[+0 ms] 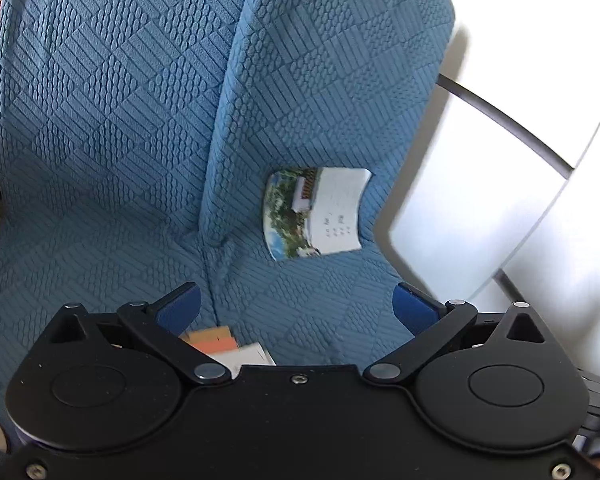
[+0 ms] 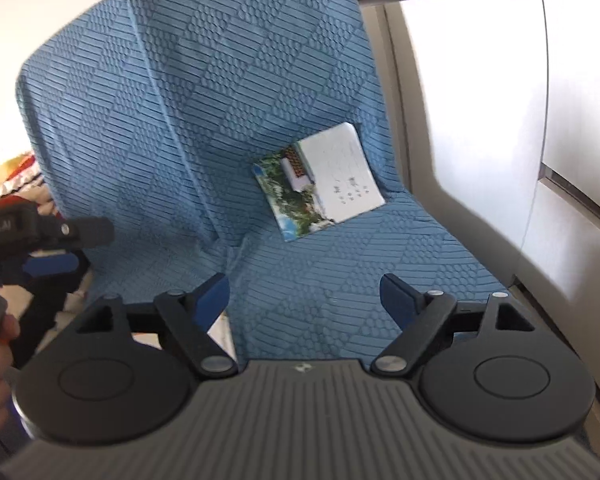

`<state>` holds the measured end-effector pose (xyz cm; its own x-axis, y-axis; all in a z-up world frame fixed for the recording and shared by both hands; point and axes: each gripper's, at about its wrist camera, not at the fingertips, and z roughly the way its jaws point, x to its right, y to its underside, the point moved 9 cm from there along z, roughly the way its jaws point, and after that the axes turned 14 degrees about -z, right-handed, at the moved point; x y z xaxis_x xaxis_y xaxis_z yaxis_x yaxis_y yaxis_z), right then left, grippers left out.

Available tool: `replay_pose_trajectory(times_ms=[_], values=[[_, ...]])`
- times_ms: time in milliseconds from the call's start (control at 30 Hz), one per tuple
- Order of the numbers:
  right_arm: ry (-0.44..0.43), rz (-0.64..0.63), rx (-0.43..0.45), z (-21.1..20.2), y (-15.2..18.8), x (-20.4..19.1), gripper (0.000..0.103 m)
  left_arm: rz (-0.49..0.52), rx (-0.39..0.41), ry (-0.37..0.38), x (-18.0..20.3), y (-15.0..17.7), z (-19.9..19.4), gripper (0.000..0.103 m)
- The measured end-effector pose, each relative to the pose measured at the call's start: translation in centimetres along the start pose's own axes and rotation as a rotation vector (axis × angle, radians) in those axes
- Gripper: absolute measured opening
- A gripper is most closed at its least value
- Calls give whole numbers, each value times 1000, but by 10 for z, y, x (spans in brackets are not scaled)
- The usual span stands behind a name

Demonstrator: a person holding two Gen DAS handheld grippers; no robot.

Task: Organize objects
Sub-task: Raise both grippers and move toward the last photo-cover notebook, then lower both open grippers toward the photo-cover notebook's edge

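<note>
Now hovering over the blue sofa (image 2: 300,100)
Leaving the booklet (image 2: 320,184) propped against its backrest, right gripper (image 2: 304,300) and left gripper (image 1: 296,308) both spread wide, grasping nothing

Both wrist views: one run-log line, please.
left gripper open, empty | right gripper open, empty | picture-covered booklet leaning on blue textured sofa
</note>
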<state>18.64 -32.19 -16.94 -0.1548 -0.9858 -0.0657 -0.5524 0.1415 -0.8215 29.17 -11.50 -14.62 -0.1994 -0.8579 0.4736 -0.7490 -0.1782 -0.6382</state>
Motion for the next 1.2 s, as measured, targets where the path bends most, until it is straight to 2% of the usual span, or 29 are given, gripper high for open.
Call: replay_pose_trajectory(times_ms=[167, 233, 367, 533, 600, 900, 1067, 1200], values=[[8, -1, -28, 14, -1, 5, 85, 2, -8, -18, -10, -4, 23, 102], [21, -5, -24, 19, -3, 8, 85, -3, -5, 5, -12, -5, 28, 102], [32, -5, -13, 26, -8, 16, 85, -36, 16, -2, -23, -9, 44, 102], [-21, 13, -21, 49, -16, 16, 85, -74, 0, -4, -37, -9, 74, 102], [-21, -8, -16, 60, -22, 12, 85, -75, -9, -30, -41, -10, 87, 102], [-58, 149, -29, 134, -41, 41, 85, -74, -82, -52, -54, -19, 146, 102], [-14, 88, -76, 180, -51, 49, 85, -86, -121, -27, -53, -24, 175, 101], [-32, 44, -85, 211, -65, 57, 85, -97, -136, 4, -48, -28, 196, 94]])
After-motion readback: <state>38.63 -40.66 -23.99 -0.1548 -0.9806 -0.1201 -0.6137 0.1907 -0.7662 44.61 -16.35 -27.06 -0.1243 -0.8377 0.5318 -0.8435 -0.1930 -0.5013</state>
